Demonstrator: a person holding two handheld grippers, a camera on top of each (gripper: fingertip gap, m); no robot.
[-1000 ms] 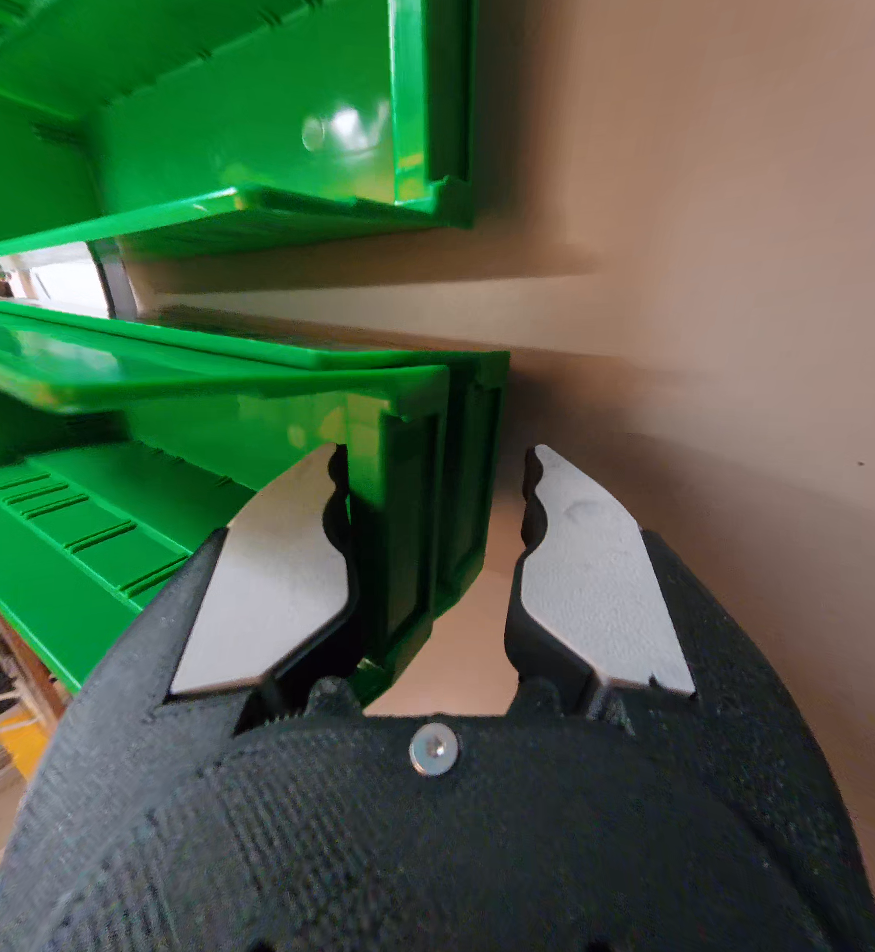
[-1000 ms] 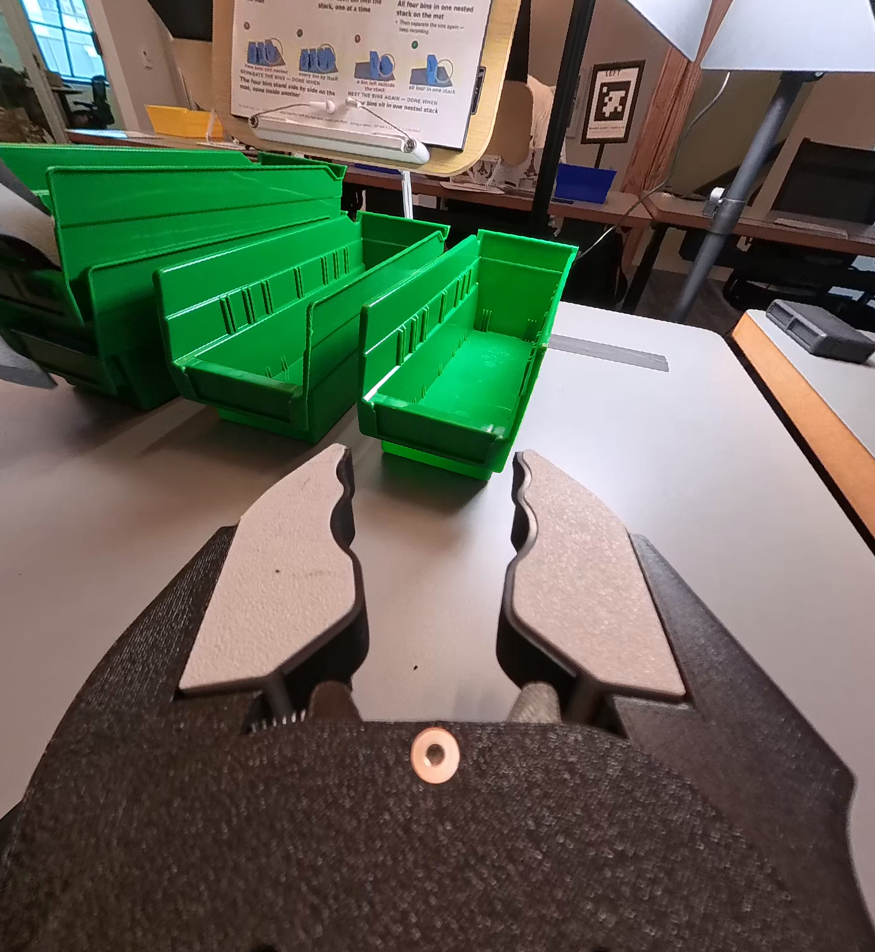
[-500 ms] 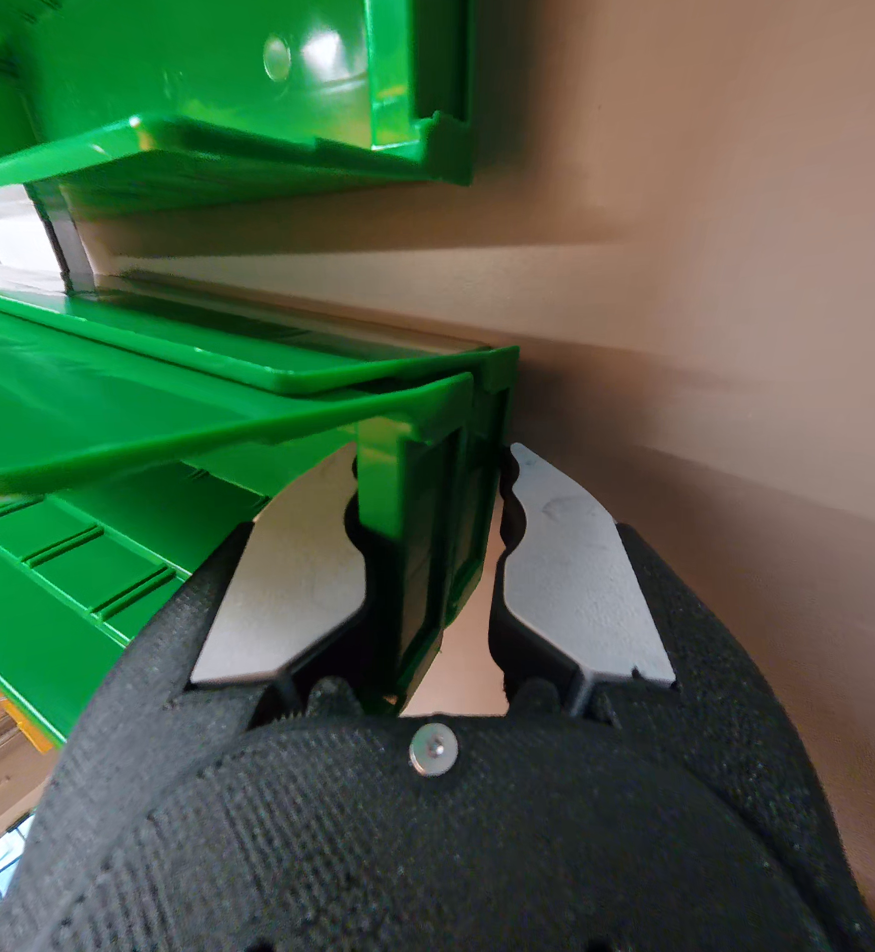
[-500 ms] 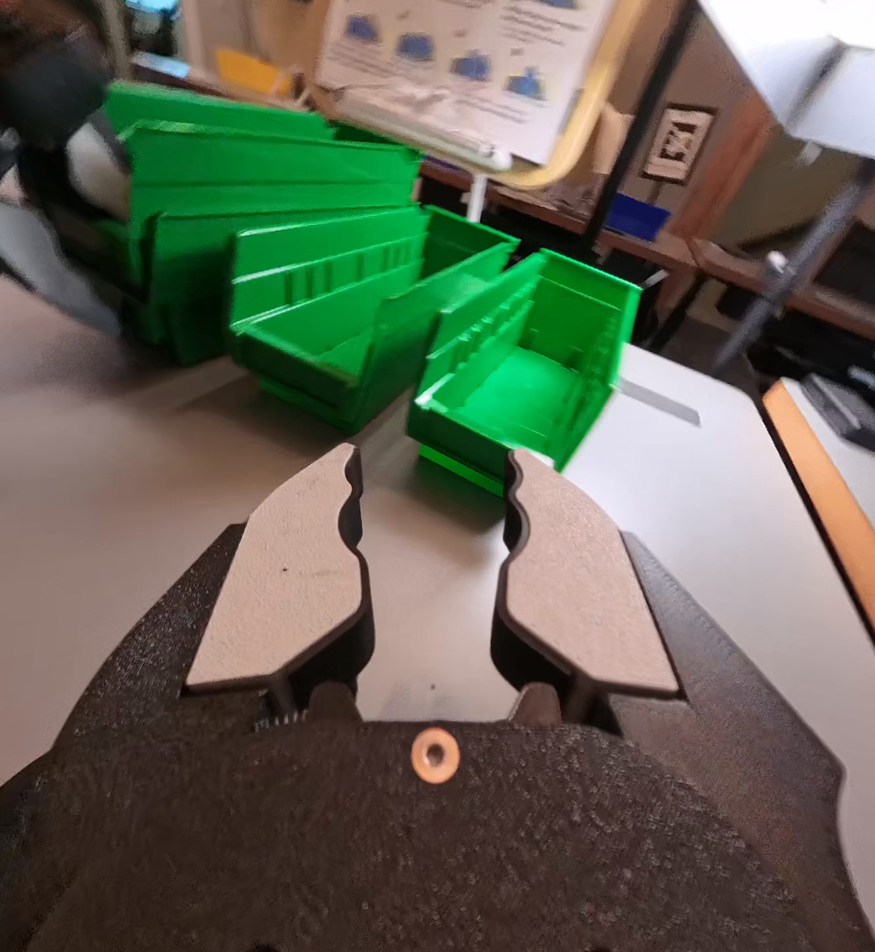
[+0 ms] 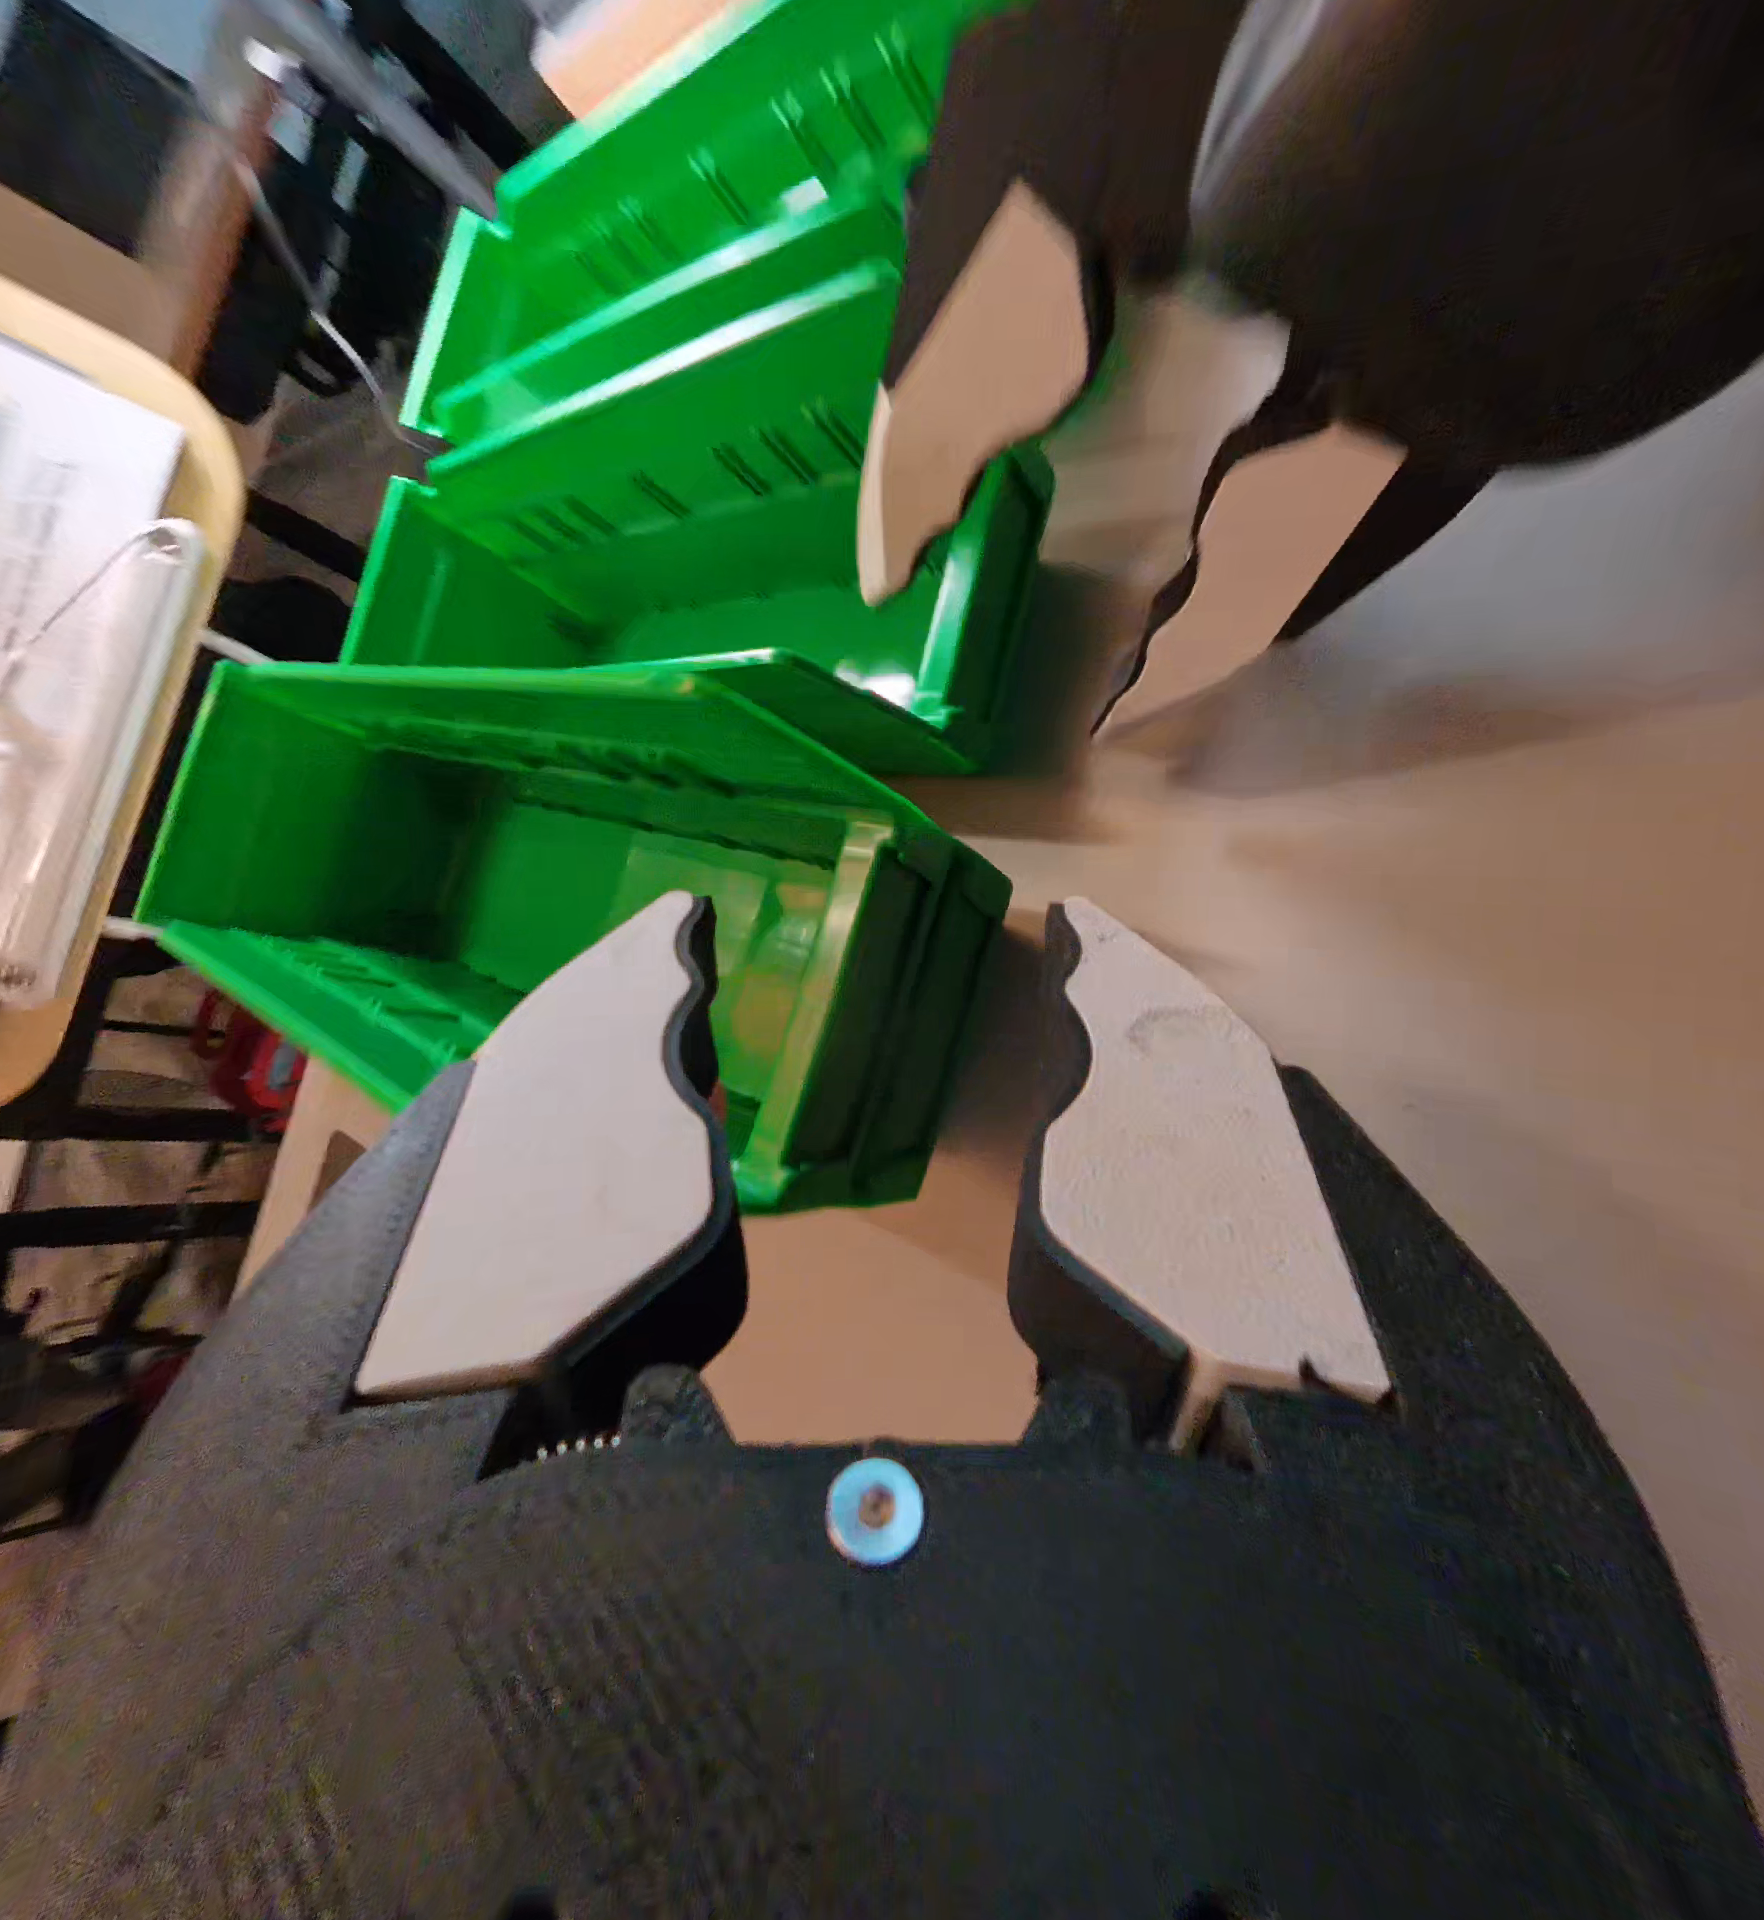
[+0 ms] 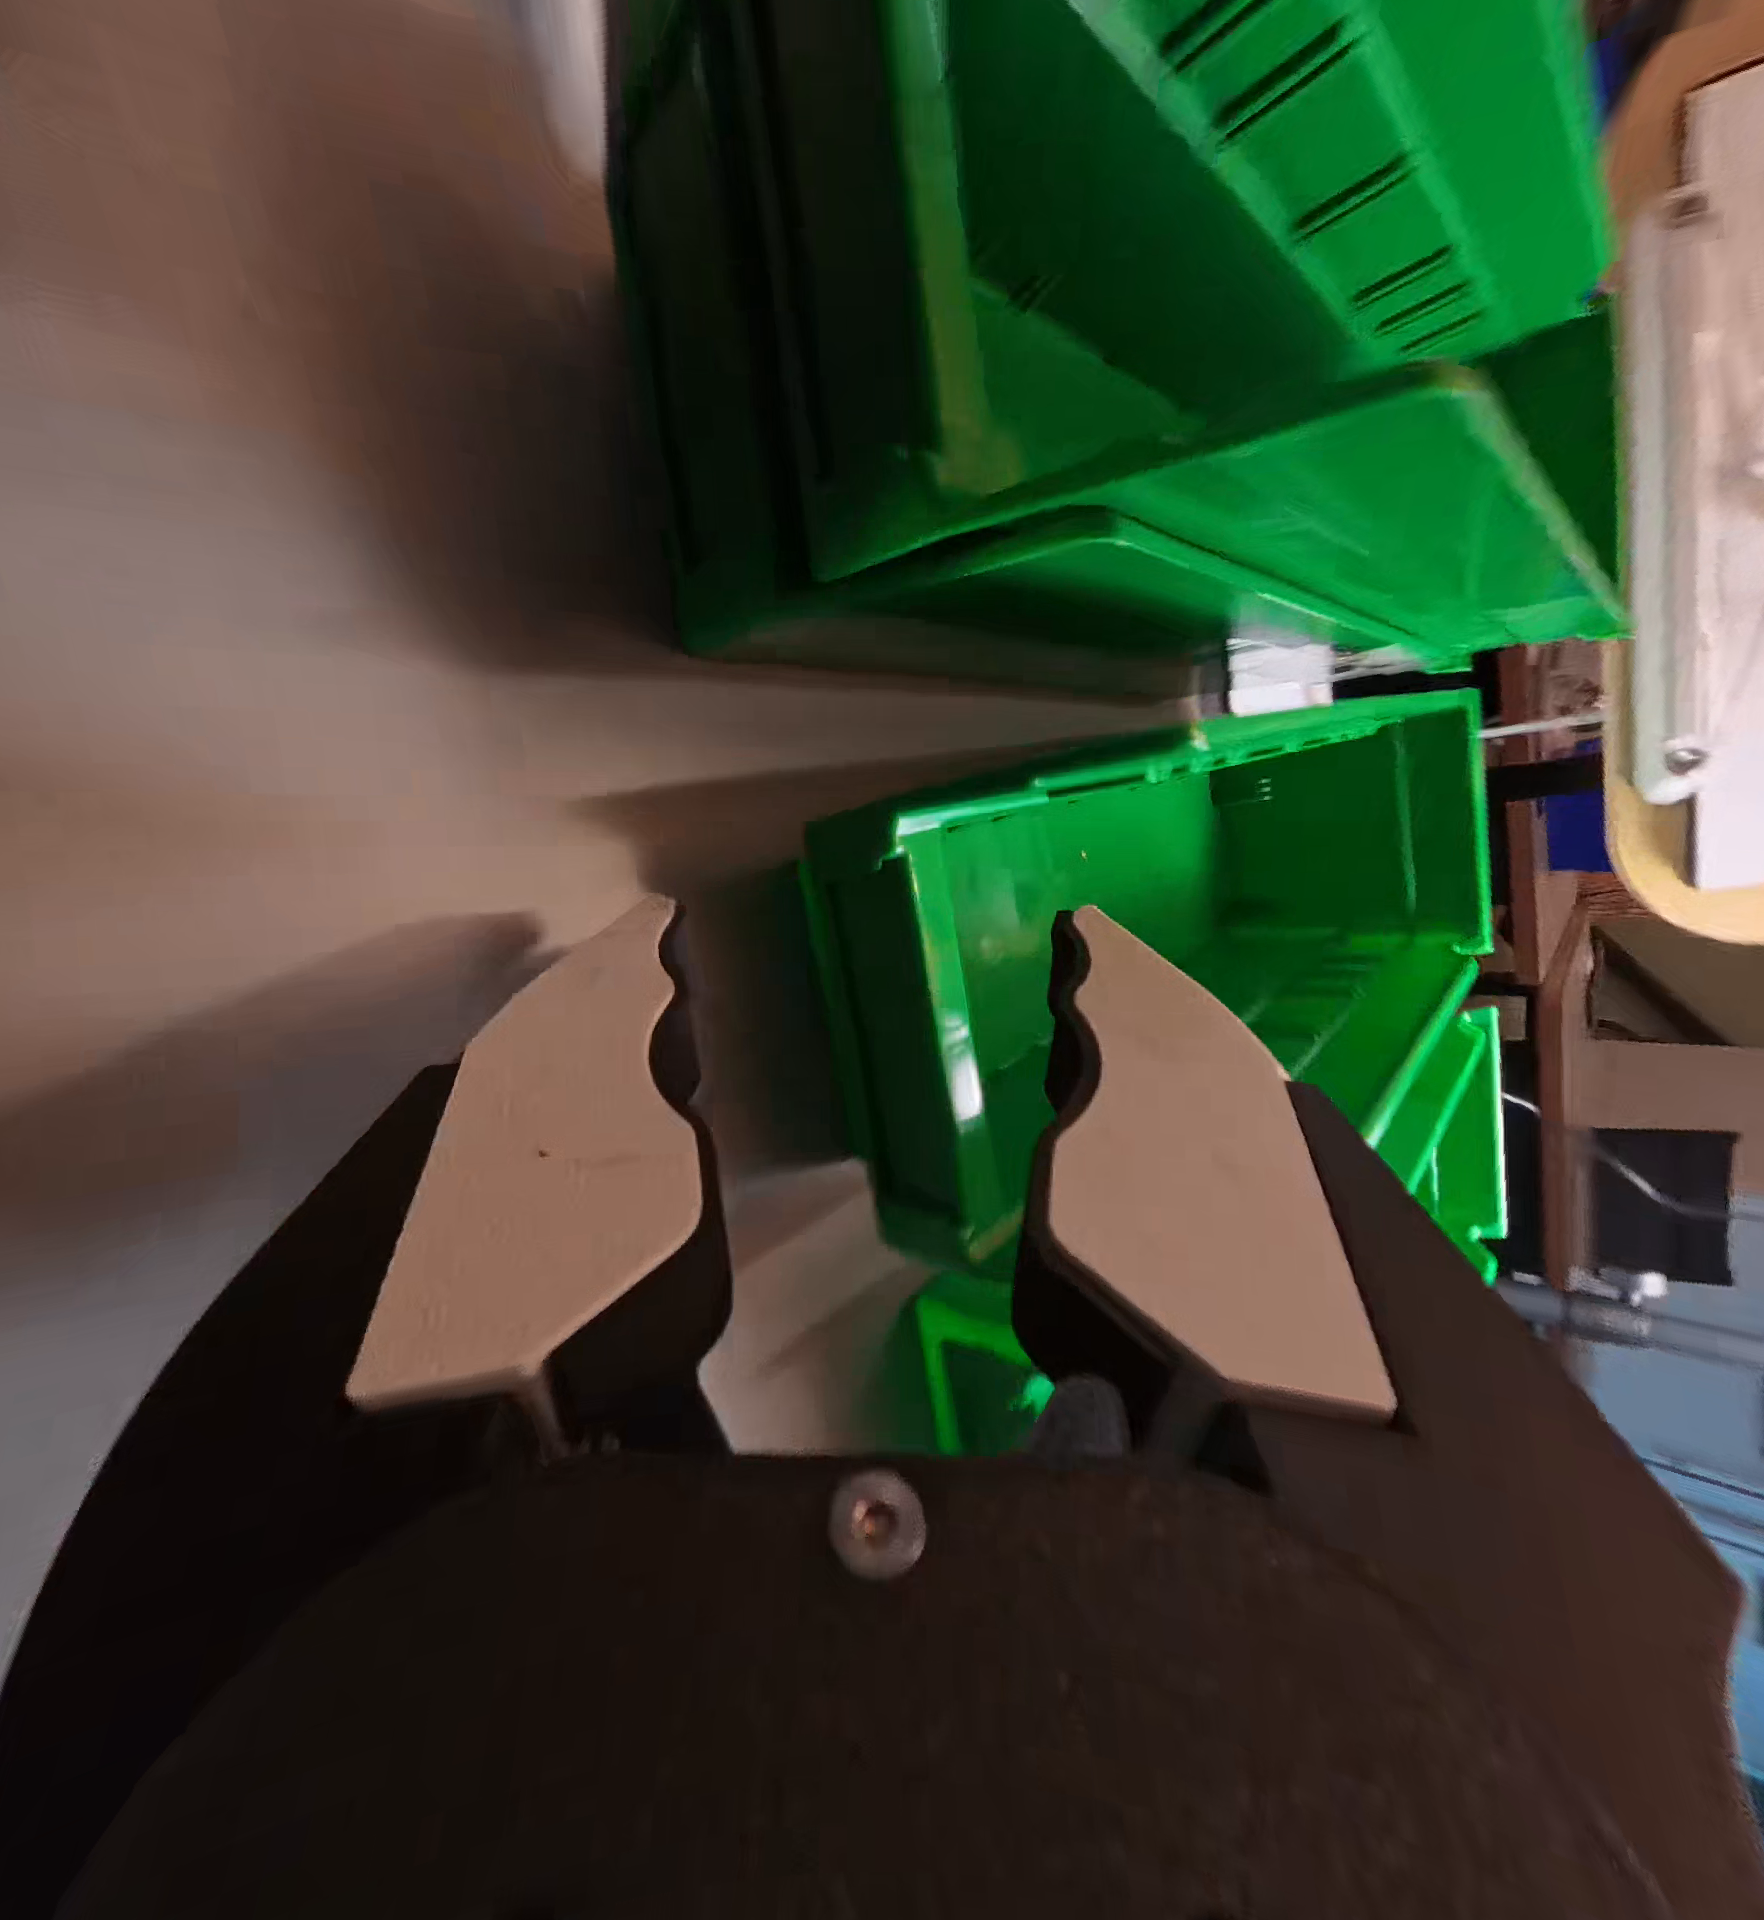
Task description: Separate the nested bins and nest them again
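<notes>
Both tools gape empty, the left tool (image 5: 878, 935) before a bin's (image 5: 857, 1039) end wall, the right tool (image 6: 862, 935) straddling another bin (image 6: 1169, 935): separating seems underway; next, clamp and lift.

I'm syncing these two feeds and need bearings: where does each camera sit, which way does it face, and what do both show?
Left wrist view: on the left gripper, rolled sideways, looking along its open fingers at the near green bin on the table; the right gripper shows farther off.
Right wrist view: on the right gripper, also rolled, open, facing the end wall of a green bin; no other body part shows.
Shared: the row of green bins, the tan table and the instruction board.
</notes>
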